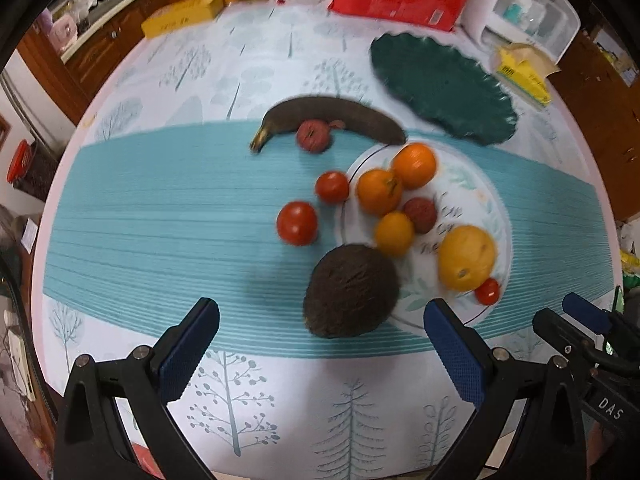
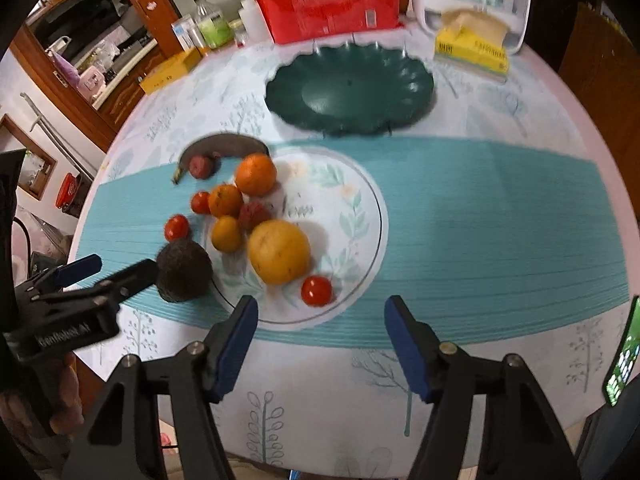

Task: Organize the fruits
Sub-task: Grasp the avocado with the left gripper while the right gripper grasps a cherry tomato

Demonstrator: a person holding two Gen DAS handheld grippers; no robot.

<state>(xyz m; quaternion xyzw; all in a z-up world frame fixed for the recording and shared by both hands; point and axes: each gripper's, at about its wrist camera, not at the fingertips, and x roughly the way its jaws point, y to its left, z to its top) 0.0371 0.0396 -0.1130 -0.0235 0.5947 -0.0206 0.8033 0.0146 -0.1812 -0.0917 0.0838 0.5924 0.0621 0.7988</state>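
The banana [image 1: 332, 118], dark and overripe, lay on the surface [image 1: 160, 216] just behind the white plate [image 1: 492, 200], its long axis running side to side, stem end pointing left in the left wrist view. The avocado [image 1: 350, 290] sat at the plate's near-left rim, narrow end toward the camera. The left gripper [image 1: 320, 344] and the right gripper [image 2: 320, 342] both hovered with jaws spread, nothing between them.
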